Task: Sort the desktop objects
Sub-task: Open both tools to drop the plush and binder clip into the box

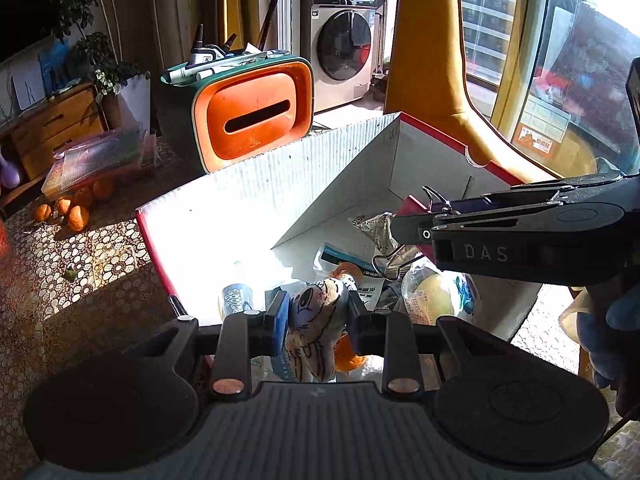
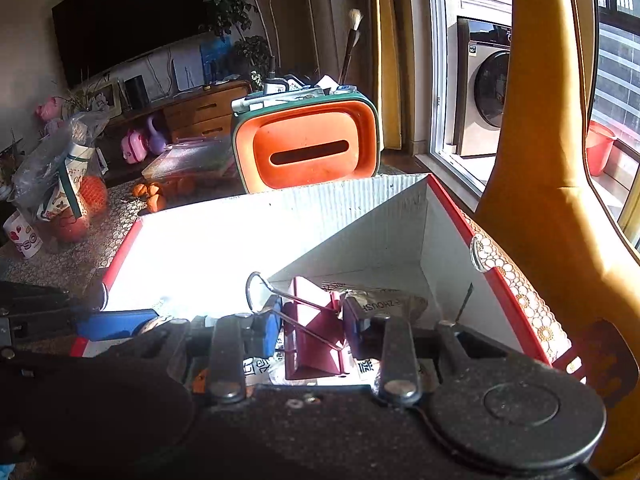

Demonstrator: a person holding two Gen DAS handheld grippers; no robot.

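Note:
A white cardboard box point(image 1: 256, 200) with red outer sides lies open in front of both grippers; it also shows in the right wrist view point(image 2: 224, 240). My left gripper point(image 1: 318, 316) is shut on a small plush toy point(image 1: 316, 320) with a drawn face, held over the box's near edge. My right gripper point(image 2: 310, 328) is shut on a dark red binder clip point(image 2: 312, 332) with wire handles, held above the box. From the left wrist view the right gripper point(image 1: 424, 220) reaches in from the right with the clip point(image 1: 416, 204). Snack packets point(image 1: 432, 292) and another clip lie inside the box.
An orange and green tissue box organiser point(image 1: 252, 116) with pens and a brush stands behind the box. Several oranges point(image 1: 76, 208) and a plastic case point(image 1: 100, 156) lie at the back left on the patterned tablecloth. A yellow chair back point(image 2: 536, 184) rises at the right.

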